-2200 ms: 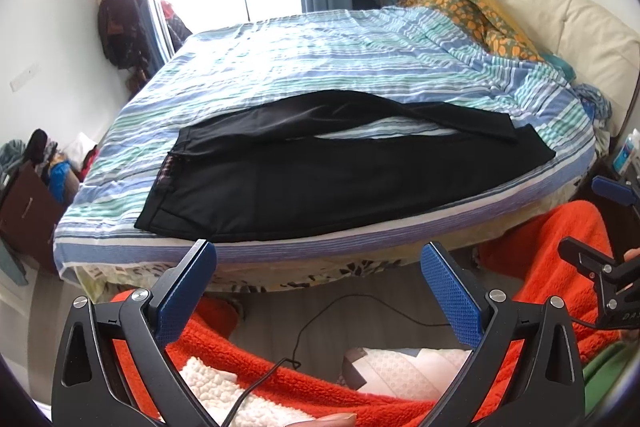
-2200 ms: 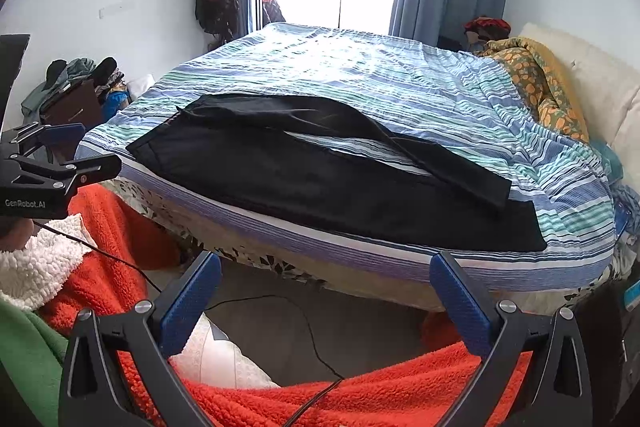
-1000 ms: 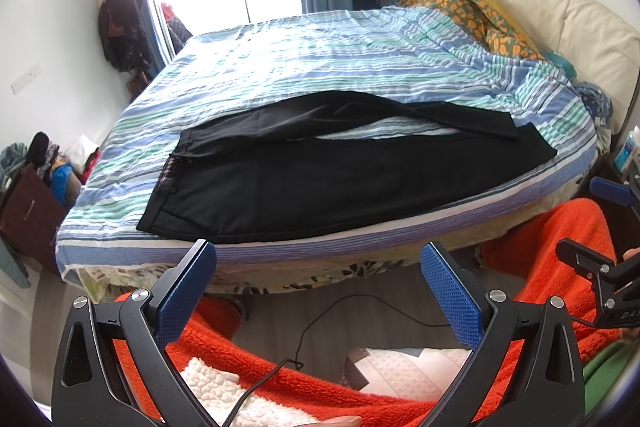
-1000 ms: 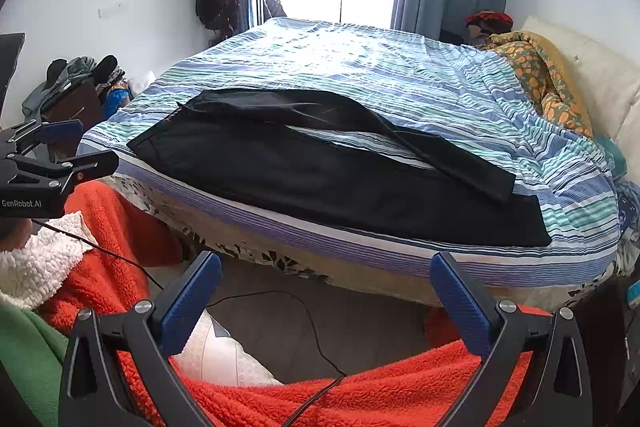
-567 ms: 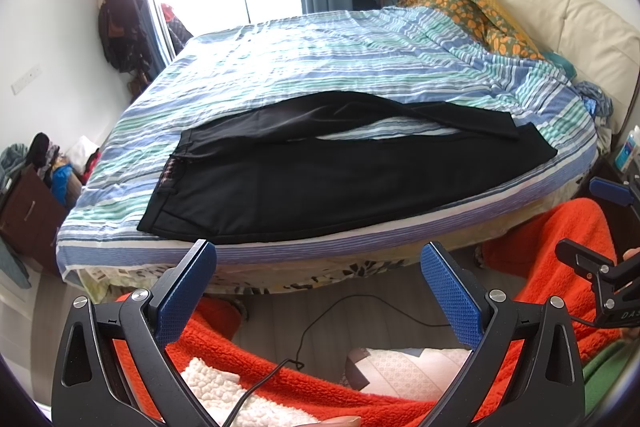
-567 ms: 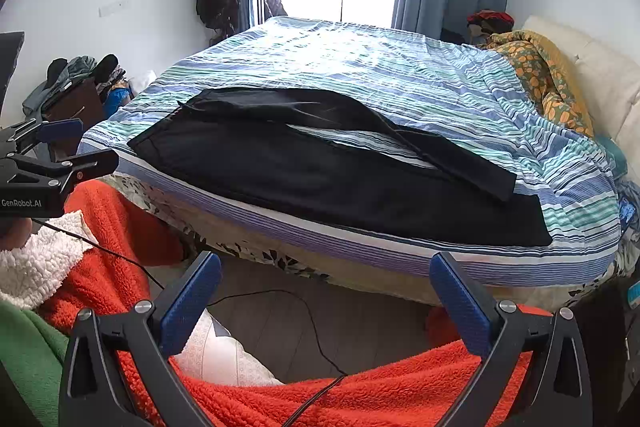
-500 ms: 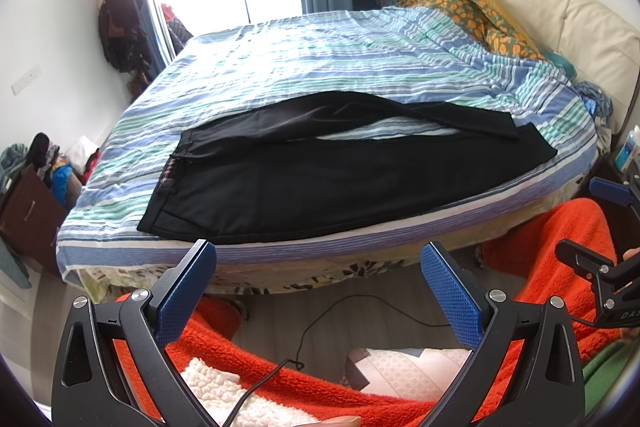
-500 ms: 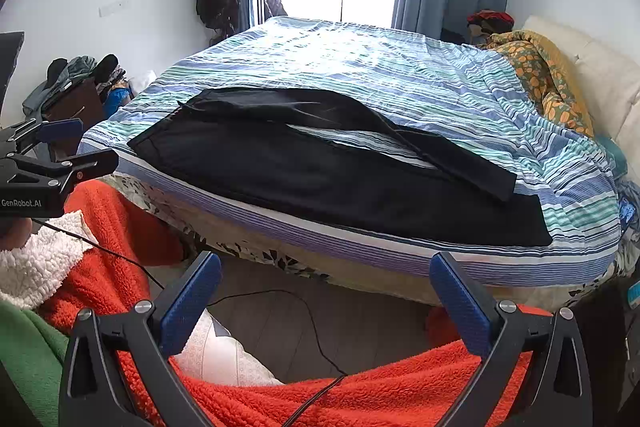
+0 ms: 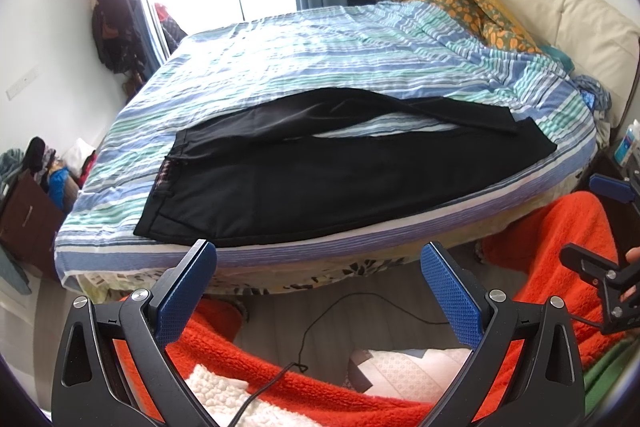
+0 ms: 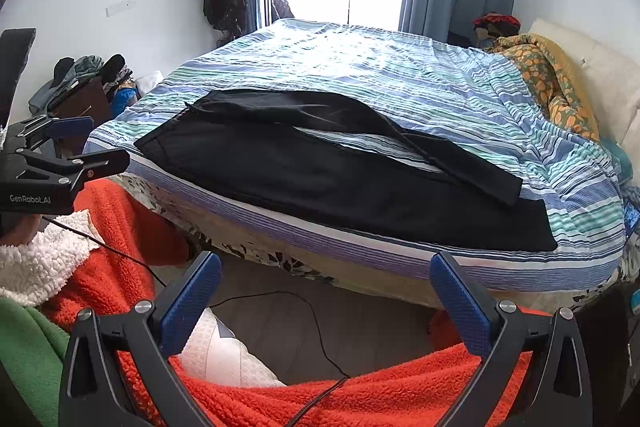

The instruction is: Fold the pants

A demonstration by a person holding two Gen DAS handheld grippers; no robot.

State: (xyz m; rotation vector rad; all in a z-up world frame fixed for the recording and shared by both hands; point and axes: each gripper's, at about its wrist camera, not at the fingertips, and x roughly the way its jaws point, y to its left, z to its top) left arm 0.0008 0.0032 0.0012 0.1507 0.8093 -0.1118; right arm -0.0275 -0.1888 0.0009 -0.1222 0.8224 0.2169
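Black pants (image 9: 320,179) lie spread along the near edge of the striped bed (image 9: 340,67), waistband to the left and leg ends to the right, the far leg angled across toward the near one. They also show in the right wrist view (image 10: 340,171). My left gripper (image 9: 318,263) is open and empty, held below the bed's edge in front of the pants. My right gripper (image 10: 326,275) is open and empty, also below the bed edge. Each gripper appears at the side of the other's view.
An orange patterned blanket (image 9: 472,7) and cream headboard (image 9: 560,11) are at the bed's right. Clothes piles (image 10: 88,75) stand on the left by the wall. A black cable (image 10: 304,311) runs over the floor. An orange fleece (image 10: 360,387) lies under the grippers.
Hardly anything has moved. Both grippers stay open in front of the bed, with only a slight drift of the views.
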